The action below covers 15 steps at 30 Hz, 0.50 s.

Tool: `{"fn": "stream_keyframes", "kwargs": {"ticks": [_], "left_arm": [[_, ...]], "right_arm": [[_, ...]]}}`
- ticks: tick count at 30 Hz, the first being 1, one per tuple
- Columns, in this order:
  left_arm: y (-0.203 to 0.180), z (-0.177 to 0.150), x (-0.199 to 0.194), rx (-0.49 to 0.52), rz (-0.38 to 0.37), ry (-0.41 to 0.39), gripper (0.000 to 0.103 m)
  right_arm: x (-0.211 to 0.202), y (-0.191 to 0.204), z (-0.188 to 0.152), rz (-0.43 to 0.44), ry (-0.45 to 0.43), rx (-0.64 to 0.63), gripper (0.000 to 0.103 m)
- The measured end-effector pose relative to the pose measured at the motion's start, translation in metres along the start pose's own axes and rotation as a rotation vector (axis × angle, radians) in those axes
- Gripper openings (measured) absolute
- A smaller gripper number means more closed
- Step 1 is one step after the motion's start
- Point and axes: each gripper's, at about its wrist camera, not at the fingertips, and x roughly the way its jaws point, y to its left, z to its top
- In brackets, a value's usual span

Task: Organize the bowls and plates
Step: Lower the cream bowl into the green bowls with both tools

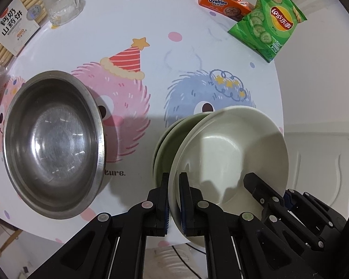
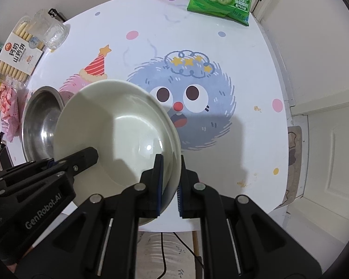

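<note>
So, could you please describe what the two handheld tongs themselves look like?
Both the left tongs and the right tongs are matte black plastic, with jointed linkage arms, round silver pivot pins and blue ribbed pads. The left one's body carries white "GenRobot.AI" lettering. No sleeves or hands show.

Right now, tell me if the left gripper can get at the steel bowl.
Probably not yet. The left gripper is shut on the white plate's rim, and the right gripper clamps the opposite rim. The steel bowl sits unobstructed to its left, so it must release the plate first.
</note>
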Motion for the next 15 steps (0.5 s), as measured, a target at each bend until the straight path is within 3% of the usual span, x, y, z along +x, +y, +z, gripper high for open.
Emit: {"fn": "stream_keyframes", "kwargs": {"ticks": [10, 15], "left_arm": [[0.0014, -0.0017, 0.0055, -0.017, -0.016, 0.024, 0.007], [0.0029, 0.0021, -0.002, -0.034, -0.03, -0.003, 0.014]], "right_arm": [[0.0048, 0.0072, 0.0012, -0.059, 0.037, -0.056, 0.013], [0.0051, 0.0068, 0.0021, -0.066, 0.038, -0.062, 0.014]]}}
